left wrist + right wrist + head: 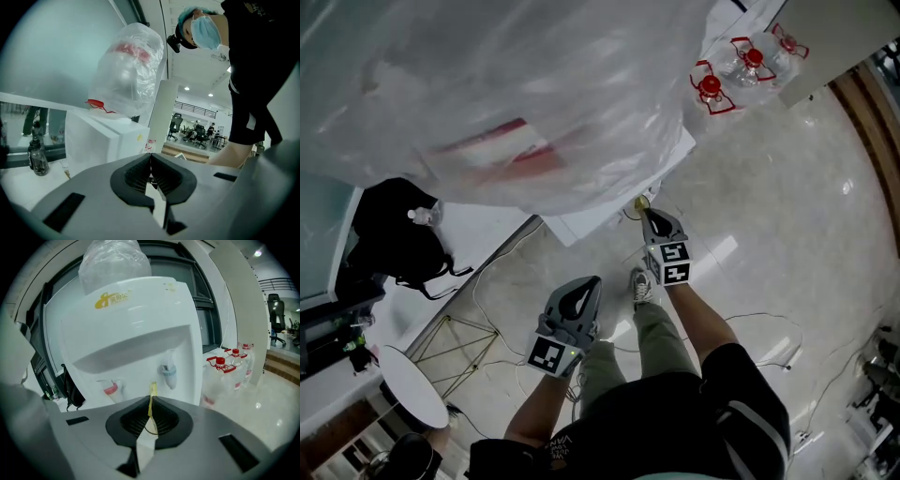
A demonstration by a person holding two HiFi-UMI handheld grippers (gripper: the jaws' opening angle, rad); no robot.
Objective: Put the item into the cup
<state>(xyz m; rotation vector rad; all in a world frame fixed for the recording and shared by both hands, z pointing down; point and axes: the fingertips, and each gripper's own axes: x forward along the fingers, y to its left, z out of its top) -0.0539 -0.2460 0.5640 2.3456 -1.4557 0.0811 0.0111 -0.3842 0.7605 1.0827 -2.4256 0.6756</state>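
Observation:
My right gripper (151, 401) is shut on a thin yellow strip (152, 391) with a loop of string under it. The strip sticks up between the jaw tips, close in front of a white water dispenser (131, 333) with a red tap (111, 389) and a blue tap (168, 371). In the head view the right gripper (645, 214) points at the dispenser's white edge (614, 202), the yellow strip (641, 202) at its tip. My left gripper (586, 281) hangs lower over the floor; its jaws (150, 157) meet with nothing seen between them. No cup shows in any view.
A plastic-wrapped bottle (534, 94) tops the dispenser. Water jugs with red caps (741, 66) stand right of it. A black bag (394, 234) lies on a white ledge at left, a round white table (412, 384) below it. Cables trail over the floor.

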